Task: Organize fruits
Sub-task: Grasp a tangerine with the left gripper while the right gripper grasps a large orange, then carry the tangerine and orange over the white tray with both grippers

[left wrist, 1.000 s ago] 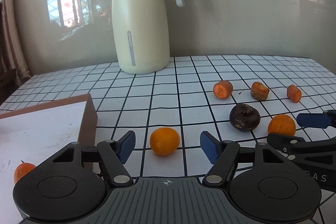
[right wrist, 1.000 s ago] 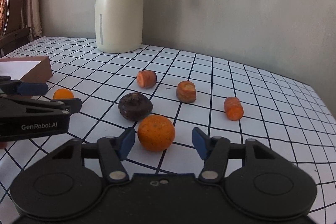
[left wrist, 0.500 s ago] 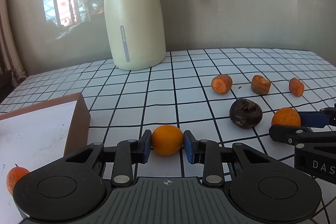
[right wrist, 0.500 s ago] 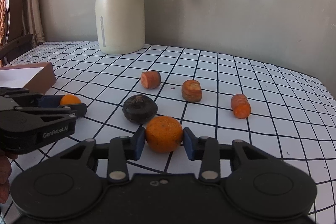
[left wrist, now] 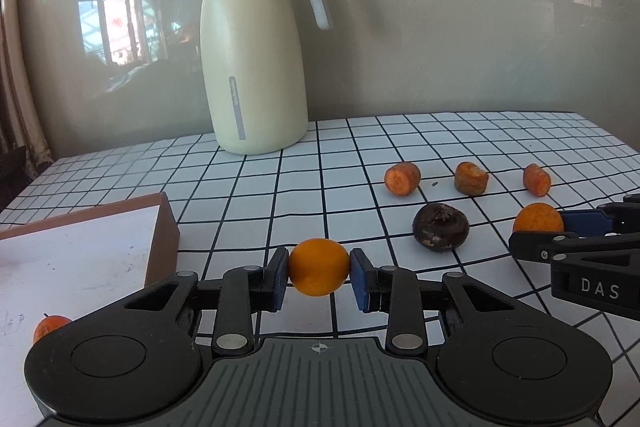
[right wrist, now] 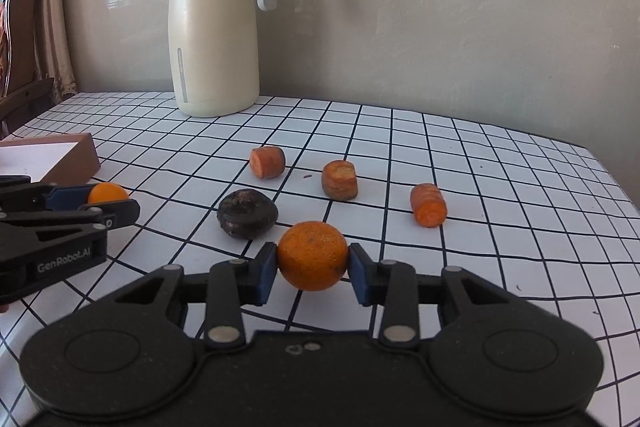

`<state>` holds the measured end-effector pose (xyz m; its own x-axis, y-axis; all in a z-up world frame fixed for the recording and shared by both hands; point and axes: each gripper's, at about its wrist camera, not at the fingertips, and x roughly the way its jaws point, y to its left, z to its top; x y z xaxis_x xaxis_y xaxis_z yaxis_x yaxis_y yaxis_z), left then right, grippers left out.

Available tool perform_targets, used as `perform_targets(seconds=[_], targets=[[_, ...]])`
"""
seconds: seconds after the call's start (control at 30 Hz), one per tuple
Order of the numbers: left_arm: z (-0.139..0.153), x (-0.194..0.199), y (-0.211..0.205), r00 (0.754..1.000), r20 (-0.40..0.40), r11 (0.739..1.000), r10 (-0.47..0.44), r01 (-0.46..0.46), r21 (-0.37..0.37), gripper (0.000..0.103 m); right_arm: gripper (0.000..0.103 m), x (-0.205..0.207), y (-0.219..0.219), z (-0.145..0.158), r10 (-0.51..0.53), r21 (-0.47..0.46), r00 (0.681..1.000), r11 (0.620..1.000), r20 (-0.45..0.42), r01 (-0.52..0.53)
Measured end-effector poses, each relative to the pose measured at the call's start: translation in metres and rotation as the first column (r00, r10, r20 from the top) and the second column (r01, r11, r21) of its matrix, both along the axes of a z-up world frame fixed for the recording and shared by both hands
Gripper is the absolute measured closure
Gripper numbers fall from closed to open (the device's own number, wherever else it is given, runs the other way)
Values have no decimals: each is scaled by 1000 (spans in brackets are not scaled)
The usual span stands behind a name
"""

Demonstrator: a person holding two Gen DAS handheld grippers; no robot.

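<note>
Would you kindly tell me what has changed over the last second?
Both tongs have closed: the left tongs now grip the small orange, the right tongs the larger orange. The carrot pieces, dark fruit and jug stayed put.

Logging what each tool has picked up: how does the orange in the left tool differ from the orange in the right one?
The left tool's orange has smooth, yellowish-orange skin; the right tool's orange is rougher, pitted and deeper orange. In the right wrist view the left one looks smaller, though it lies farther off. It is held near the brown box, the right one beside the dark fruit. Both are round and clamped between blue pads.
</note>
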<state>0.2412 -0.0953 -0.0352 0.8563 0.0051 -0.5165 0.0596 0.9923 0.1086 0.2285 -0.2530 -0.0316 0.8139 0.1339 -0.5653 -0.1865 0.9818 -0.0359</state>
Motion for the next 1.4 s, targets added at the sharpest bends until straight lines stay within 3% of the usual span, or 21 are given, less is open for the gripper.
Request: perform_targets(seconds=[0.73, 1.4], targets=[[28, -69, 24, 994, 110, 1000, 13, -10, -24, 70, 73, -54, 23, 22, 16, 1, 998, 1000, 57, -17], [42, -126, 50, 985, 165, 999, 40, -35, -31, 70, 73, -93, 55, 36, 119, -24, 989, 993, 92, -117]])
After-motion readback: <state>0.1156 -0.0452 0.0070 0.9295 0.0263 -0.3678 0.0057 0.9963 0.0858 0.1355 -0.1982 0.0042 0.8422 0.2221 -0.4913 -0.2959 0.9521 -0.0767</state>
